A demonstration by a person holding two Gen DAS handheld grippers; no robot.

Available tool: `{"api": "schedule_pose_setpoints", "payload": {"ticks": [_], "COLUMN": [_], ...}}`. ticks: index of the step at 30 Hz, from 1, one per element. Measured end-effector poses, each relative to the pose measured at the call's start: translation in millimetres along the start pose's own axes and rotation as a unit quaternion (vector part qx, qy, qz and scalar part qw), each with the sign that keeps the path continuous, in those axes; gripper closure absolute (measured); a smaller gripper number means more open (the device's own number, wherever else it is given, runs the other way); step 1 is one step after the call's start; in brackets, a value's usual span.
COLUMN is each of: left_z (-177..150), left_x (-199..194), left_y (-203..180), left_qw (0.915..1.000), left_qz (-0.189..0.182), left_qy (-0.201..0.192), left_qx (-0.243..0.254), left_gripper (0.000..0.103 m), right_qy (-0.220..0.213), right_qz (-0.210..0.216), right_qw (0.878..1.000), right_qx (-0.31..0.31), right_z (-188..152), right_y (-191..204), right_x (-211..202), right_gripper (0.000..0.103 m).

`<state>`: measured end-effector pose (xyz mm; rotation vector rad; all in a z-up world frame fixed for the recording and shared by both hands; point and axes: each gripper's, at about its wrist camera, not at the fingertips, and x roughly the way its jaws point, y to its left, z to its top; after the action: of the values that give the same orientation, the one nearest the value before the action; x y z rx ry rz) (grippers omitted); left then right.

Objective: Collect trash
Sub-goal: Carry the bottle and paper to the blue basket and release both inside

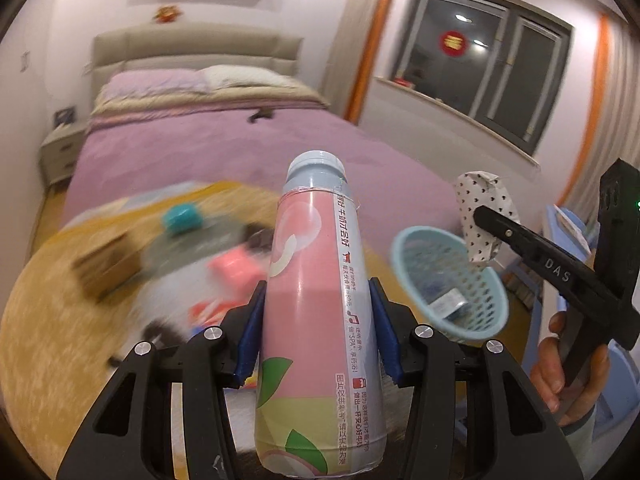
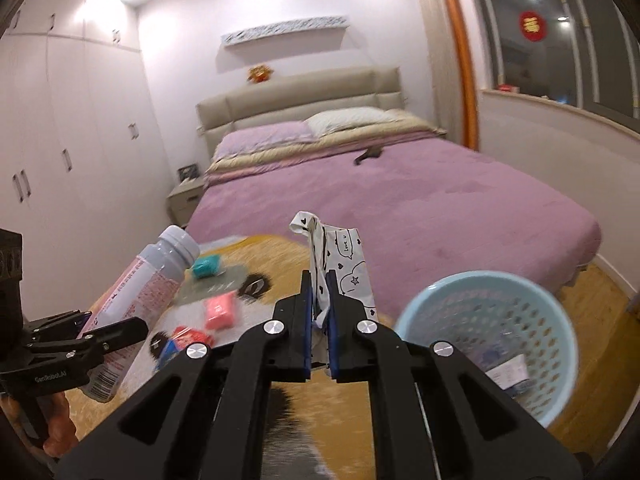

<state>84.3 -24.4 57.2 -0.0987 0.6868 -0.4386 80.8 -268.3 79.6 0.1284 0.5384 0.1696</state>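
My left gripper [image 1: 318,330] is shut on a pink plastic bottle [image 1: 316,320] with a pale blue cap, held upright above the yellow rug; the same bottle [image 2: 132,300] shows at the left of the right wrist view. My right gripper [image 2: 320,312] is shut on a white wrapper printed with black hearts [image 2: 340,268]. That wrapper [image 1: 482,216] hangs over the rim of a light blue mesh basket [image 1: 448,280], which holds some packets. The basket [image 2: 488,340] stands on the floor to the right of the rug.
On the rug lie a teal packet [image 2: 206,266], a pink packet [image 2: 220,312], a red and blue wrapper [image 2: 184,340] and a cardboard box [image 1: 108,268]. A bed with a purple cover [image 2: 400,200] stands behind. A hand [image 1: 568,364] holds the right gripper.
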Motion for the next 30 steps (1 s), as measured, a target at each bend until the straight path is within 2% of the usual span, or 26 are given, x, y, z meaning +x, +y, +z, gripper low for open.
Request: {"api": "schedule_pose_setpoints", "payload": {"ticks": [4,7,12,16,24,26,30], "left_z": [19,31,44,46,45,43,31], "left_x": [19,40,84,122,173,183,188], "left_y": [-41,-75,-113,-132,-148,-145,-131], "left_qw": [0.9991,0.9968,0.992,0.9878,0.9859,0.9851,0.986], "left_qz": [-0.025,-0.063,-0.108,-0.136,-0.138,-0.143,-0.133], "left_qy": [-0.001,0.005,0.043,0.067,0.094,0.095,0.1], "left_qx": [0.035,0.049,0.05,0.035,0.014,0.008,0.001], "left_gripper": [0.056,0.056,0.056,0.056,0.056,0.048,0.047], "right_qy": [-0.005,0.002,0.028,0.048,0.068,0.083,0.115], "right_qz": [-0.032,-0.055,-0.092,-0.105,-0.114,-0.108,-0.097], "right_qw": [0.999,0.997,0.988,0.98,0.971,0.969,0.965], "right_qx": [0.029,0.061,0.122,0.16,0.2,0.205,0.213], "right_z": [7,9,5,-4,-19,-22,-32], "right_y": [-37,-70,-126,-156,-186,-189,-195], "right_x": [-10,-12,-6,1,10,18,34], "right_gripper": [0.098,0.098,0.098,0.098,0.098,0.098,0.097]}}
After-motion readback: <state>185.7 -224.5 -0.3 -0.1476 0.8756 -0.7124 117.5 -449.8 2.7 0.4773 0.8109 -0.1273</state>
